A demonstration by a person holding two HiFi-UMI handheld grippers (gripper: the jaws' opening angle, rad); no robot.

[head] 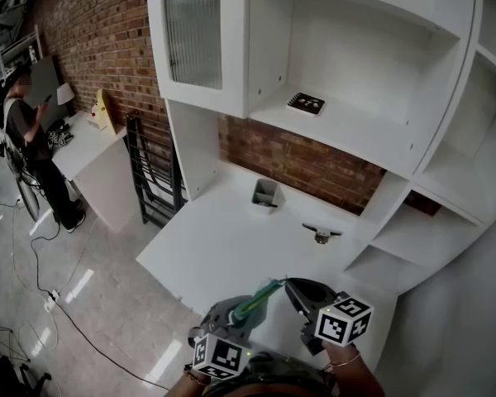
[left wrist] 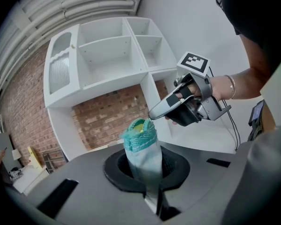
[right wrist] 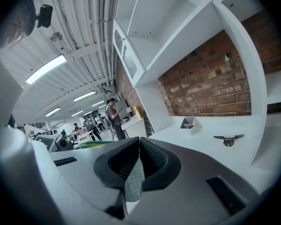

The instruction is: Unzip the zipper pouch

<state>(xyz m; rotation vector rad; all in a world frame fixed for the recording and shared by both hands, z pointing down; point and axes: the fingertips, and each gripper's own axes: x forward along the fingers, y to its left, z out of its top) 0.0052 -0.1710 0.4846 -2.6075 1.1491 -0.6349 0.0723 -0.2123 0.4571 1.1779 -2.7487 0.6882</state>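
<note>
The zipper pouch [head: 260,298], teal mesh with pale fabric, is held in the air over the white desk's [head: 223,246] front edge. My left gripper [head: 241,314] is shut on its lower part. In the left gripper view the pouch [left wrist: 140,139] stands up from between the shut jaws of the left gripper [left wrist: 147,170], teal end uppermost. My right gripper [head: 289,284] is shut, and its tip [left wrist: 153,115] sits just right of the pouch's top; I cannot tell whether they touch. In the right gripper view the right gripper [right wrist: 138,146] shows nothing between its jaws.
A small grey open box [head: 266,193] and a metal fitting [head: 321,234] lie on the desk near the brick back wall. A black card [head: 306,102] lies on the shelf above. A black rack [head: 149,172] and a standing person [head: 33,139] are at the left, with cables on the floor.
</note>
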